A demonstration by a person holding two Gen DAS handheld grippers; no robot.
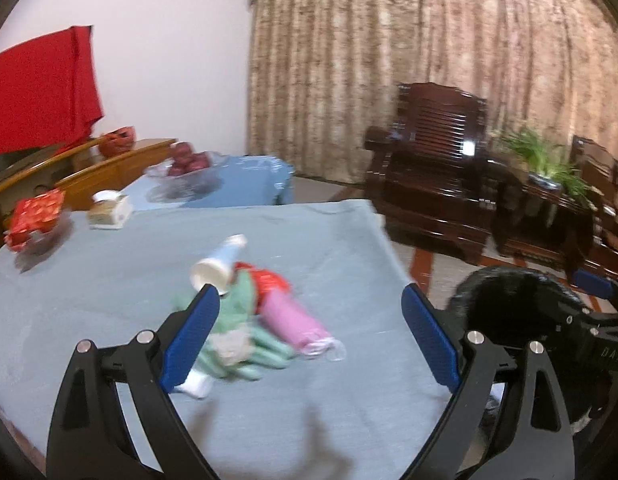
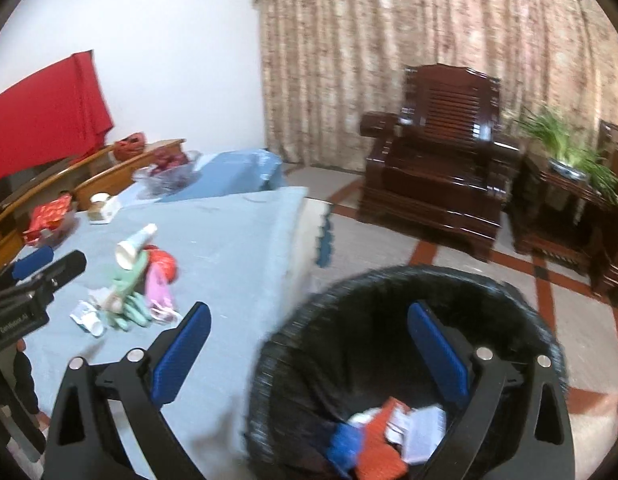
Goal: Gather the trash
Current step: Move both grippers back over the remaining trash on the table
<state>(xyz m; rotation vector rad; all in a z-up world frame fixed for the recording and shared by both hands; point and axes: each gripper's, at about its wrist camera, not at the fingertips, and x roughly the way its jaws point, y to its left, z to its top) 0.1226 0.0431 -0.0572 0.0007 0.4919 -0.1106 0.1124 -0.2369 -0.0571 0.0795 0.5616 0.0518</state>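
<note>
A heap of trash lies on the blue-clothed table [image 1: 109,300]: a tipped white paper cup [image 1: 211,272], a red wrapper [image 1: 271,282], a pink mask [image 1: 295,322], pale green gloves [image 1: 239,320] and a white tube [image 1: 195,386]. My left gripper [image 1: 311,336] hangs open over the heap with nothing between its fingers. Beside the table's right edge stands a black bin [image 2: 409,292] with red, blue and white scraps [image 2: 389,436] at its bottom. My right gripper [image 2: 309,352] is open and empty above the bin's rim. The same heap [image 2: 137,292] shows left of it.
At the table's far left are a red box on a glass dish [image 1: 37,220], a small carton [image 1: 109,210] and a fruit bowl [image 1: 187,164]. Dark wooden armchairs [image 2: 437,152] and a potted plant [image 2: 565,148] stand on the tiled floor before a curtain.
</note>
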